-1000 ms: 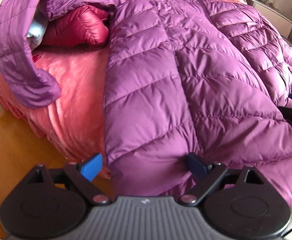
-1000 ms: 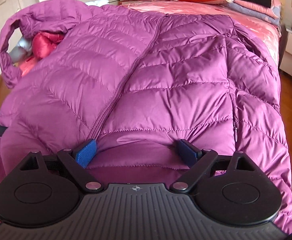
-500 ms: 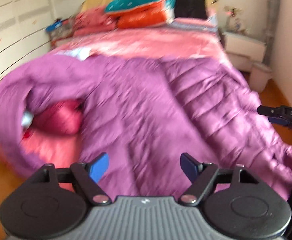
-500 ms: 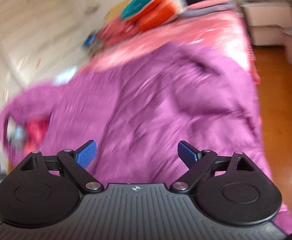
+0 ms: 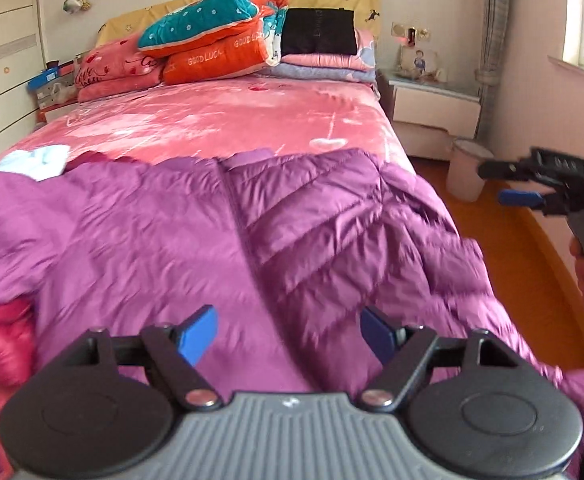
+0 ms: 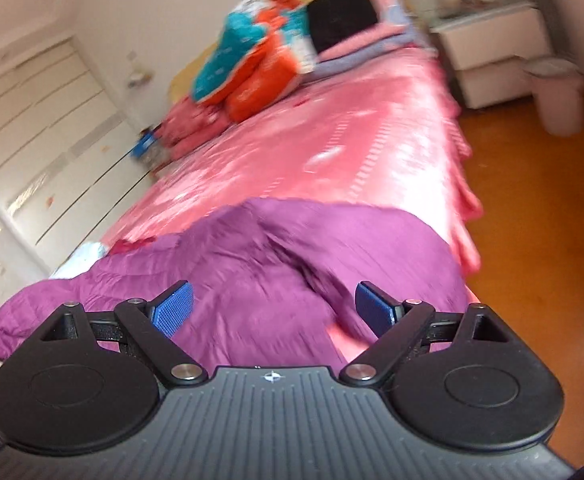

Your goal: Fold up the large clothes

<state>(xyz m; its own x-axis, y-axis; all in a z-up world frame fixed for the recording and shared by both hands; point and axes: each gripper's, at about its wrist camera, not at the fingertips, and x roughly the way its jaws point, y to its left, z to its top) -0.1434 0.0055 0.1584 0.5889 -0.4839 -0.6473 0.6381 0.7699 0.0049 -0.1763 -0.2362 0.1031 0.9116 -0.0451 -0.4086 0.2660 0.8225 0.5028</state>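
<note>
A purple quilted down jacket [image 5: 252, 240] lies spread front up across the foot of the bed, its zip running away from me. The right wrist view shows the jacket [image 6: 272, 264] blurred below. My left gripper [image 5: 288, 332] hovers above the near hem, open, nothing between its blue pads. My right gripper [image 6: 272, 311] is also open and empty, above the jacket's right part. The left wrist view shows the right gripper [image 5: 504, 184] in a hand at the right edge, off the bed's side.
A pink bedspread [image 5: 212, 120] covers the bed, with stacked quilts and pillows [image 5: 220, 52] at the head. A red garment [image 5: 0, 340] and pale blue cloth [image 5: 36, 160] lie at the left. A nightstand [image 5: 432, 108] and white bin [image 5: 466, 168] stand right, on orange floor.
Both grippers have pulled back and risen from the jacket's near hem, which earlier lay between their jaws. The right one has rolled, tilting its view.
</note>
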